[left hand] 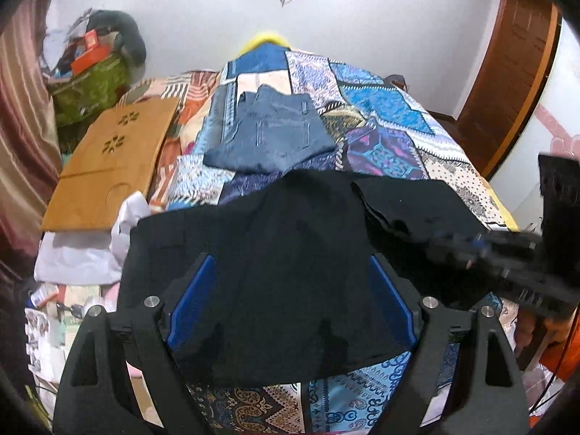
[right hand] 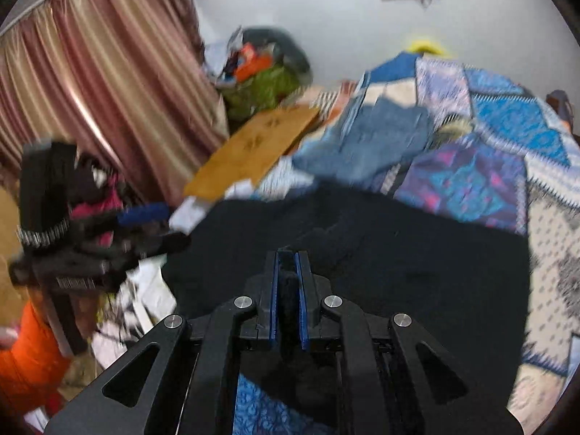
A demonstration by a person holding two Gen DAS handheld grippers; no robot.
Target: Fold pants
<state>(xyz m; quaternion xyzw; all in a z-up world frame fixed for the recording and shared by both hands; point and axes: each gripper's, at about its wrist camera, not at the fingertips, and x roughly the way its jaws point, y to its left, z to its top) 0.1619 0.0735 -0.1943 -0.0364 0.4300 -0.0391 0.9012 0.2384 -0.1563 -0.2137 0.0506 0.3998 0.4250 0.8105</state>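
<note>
On the patchwork bedspread [left hand: 380, 116], near edge: black pants [left hand: 290, 253] spread flat, partly folded, one flap doubled over at upper right. Near hem sits just short of the bed's edge, within easy reach of both tools.

Left gripper [left hand: 290, 301]: released, blue pads [left hand: 195, 297] set wide apart, straddling the dark cloth from above. No pinch on fabric visible; whether the pads touch it, cannot tell. Looks positioned to take the near-left portion or to press the stack flat.

Right gripper [right hand: 288, 275]: clenched, pads nearly together with a thin dark strip of the pants caught between them. Grip sits on the near edge of the garment, probably so that edge can be carried over for another fold. Heavy motion blur in the right wrist view, so fine detail of the pinch uncertain. Seen from the left wrist view, same tool enters from the right at the garment's right side, blurred.

Behind the black pants: folded blue jeans [left hand: 268, 134] lying farther up the bed, apart from the working area, likely a finished piece set aside. Wooden lap tray [left hand: 108, 166] leaning at the bed's left side, white papers or bags below it. Striped curtain [right hand: 101, 90] and a cluttered green bag [left hand: 90, 87] in the corner beyond.

Judgement: mid-fold, one more pass probably needed. Risk: single-point grip on limp cloth may drag the lower layer askew.
</note>
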